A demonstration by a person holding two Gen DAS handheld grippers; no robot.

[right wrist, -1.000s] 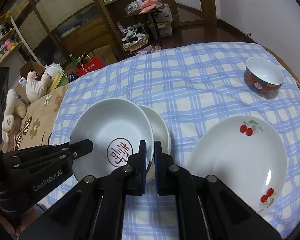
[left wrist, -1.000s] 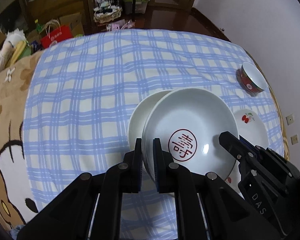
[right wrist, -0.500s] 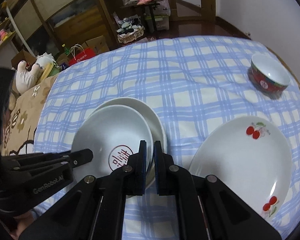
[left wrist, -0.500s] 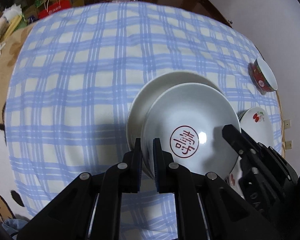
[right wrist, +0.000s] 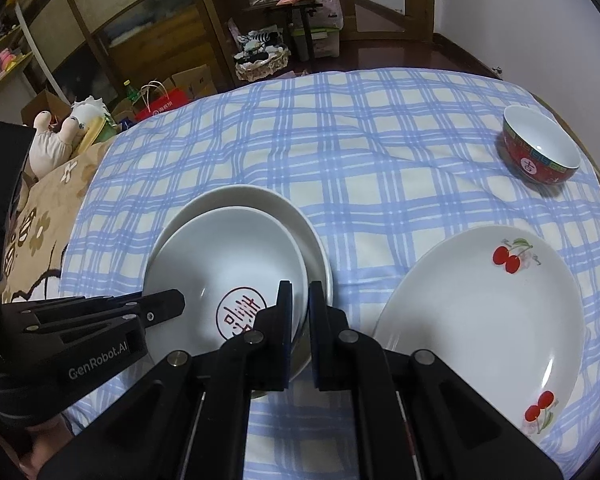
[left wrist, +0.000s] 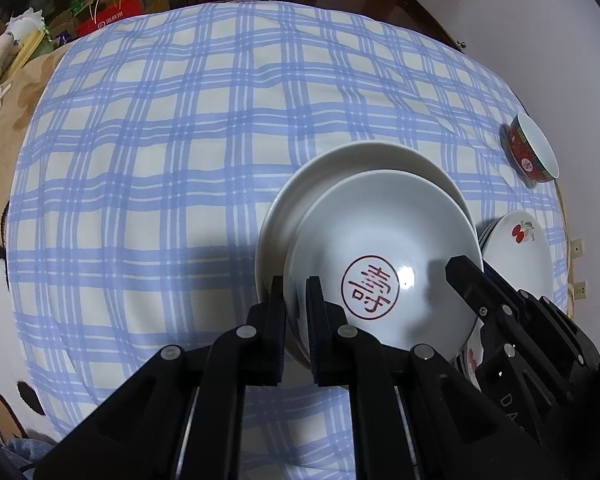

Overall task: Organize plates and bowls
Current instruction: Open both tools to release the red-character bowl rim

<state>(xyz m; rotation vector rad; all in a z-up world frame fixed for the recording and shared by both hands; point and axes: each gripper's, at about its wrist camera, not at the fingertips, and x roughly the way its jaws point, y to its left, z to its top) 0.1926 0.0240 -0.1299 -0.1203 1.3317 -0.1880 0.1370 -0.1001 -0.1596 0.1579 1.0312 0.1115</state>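
Two grippers pinch one stamped plate point(left wrist: 384, 256): left gripper point(left wrist: 296, 316) on its left rim, right gripper point(right wrist: 298, 312) on its right rim. It sits over one plain plate point(left wrist: 352, 164) on the cloth point(left wrist: 160, 152). One cherry plate point(right wrist: 484, 320) lies near the right edge, one red bowl point(right wrist: 540, 148) beyond. Cloth to the left and far side lies open.

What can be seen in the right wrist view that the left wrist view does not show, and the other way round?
Only right wrist: the whole cherry plate, shelves, a door.
Only left wrist: more plates stacked under the cherry plate.
Both: the stamped plate gripped at opposite rims by the left gripper and right gripper, over a white plate; red bowl; checked cloth.
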